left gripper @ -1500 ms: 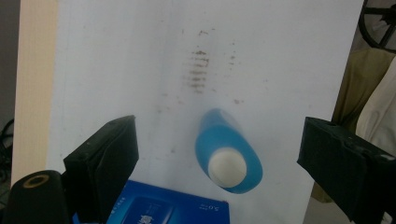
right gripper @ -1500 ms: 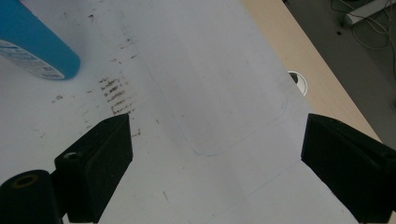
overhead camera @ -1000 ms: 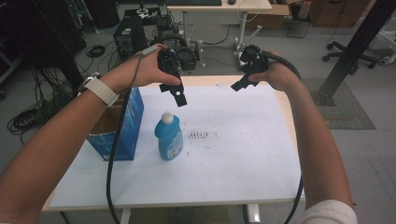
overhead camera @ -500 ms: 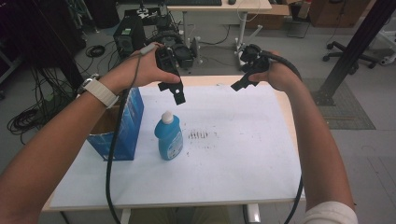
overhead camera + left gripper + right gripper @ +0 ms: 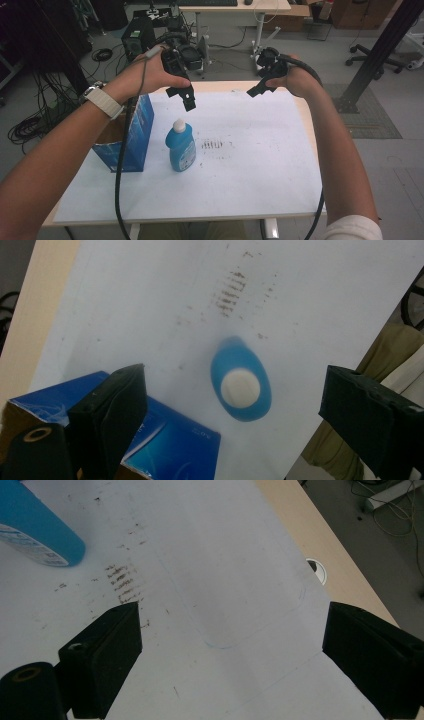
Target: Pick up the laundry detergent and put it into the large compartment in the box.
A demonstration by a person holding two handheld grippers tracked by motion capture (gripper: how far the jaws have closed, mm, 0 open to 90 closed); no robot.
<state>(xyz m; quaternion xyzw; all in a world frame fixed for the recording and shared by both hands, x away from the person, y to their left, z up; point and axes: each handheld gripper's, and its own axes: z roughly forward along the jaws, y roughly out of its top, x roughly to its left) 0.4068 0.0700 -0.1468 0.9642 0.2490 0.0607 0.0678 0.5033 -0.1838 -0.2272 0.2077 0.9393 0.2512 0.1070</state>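
A blue bottle with a white cap point(image 5: 180, 145) stands upright on the white sheet point(image 5: 250, 170), next to an open blue box point(image 5: 128, 134) on its left. My left gripper point(image 5: 187, 98) hovers high above the bottle, open, and looks straight down on the white cap point(image 5: 240, 386). My right gripper point(image 5: 257, 89) hangs open above the far right of the sheet, nothing between its jaws. Its view catches the bottle's base point(image 5: 37, 527) at the upper left. Both grippers are apart from the bottle and the box.
Dark smudges point(image 5: 212, 145) mark the sheet right of the bottle. The table's bare wooden edge point(image 5: 320, 545) has a round cable hole point(image 5: 316, 570). Equipment and cables point(image 5: 185, 45) crowd the floor behind the table. An office chair point(image 5: 372, 52) stands at the far right.
My left gripper has drifted slightly farther back and up over the bottle. The right gripper has barely moved. Bottle and box stay put.
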